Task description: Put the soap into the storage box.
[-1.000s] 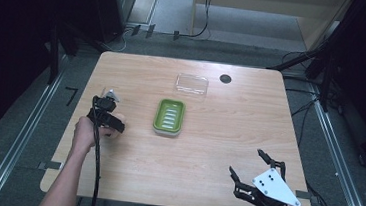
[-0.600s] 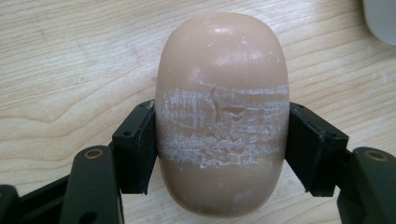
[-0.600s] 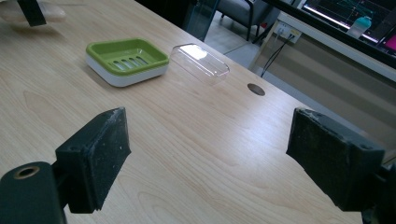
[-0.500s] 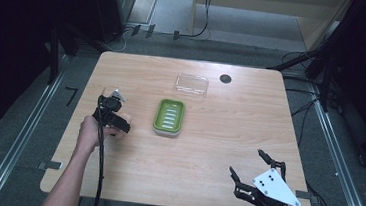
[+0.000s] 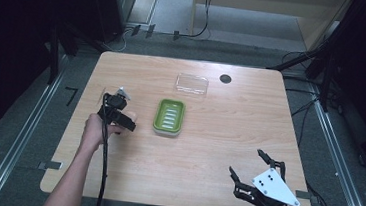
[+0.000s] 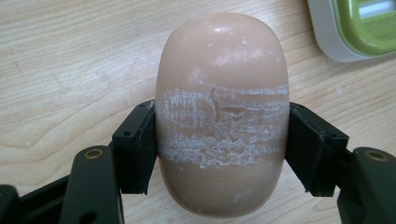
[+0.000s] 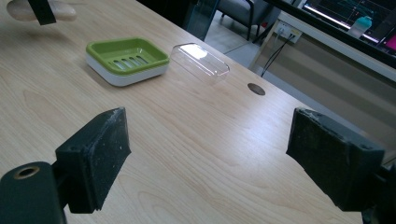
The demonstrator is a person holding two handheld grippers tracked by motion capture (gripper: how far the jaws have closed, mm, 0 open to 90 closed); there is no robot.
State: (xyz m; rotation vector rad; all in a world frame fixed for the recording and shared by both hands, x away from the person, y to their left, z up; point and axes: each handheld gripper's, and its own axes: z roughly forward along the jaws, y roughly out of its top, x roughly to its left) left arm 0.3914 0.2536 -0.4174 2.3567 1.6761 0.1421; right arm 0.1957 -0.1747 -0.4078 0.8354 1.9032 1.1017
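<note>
High view: left tool (image 5: 128, 122) clamps soap (image 5: 130, 117), just left of dish (image 5: 169, 117).

Table (image 5: 207, 150), contents by clock face from centre:
- Soap dish (image 5: 169, 117): near centre, toward 9 o'clock.
- Lid (image 5: 191, 83): 12 o'clock of the dish, apart from it.
- Soap bar (image 6: 222, 112): 9 o'clock of the dish, between the left gripper's (image 5: 121, 120) jaws.
- Right gripper (image 5: 249, 171): 5 o'clock, near edge.
- Table hole (image 5: 225, 78): 1 o'clock, just beside the lid.
</note>
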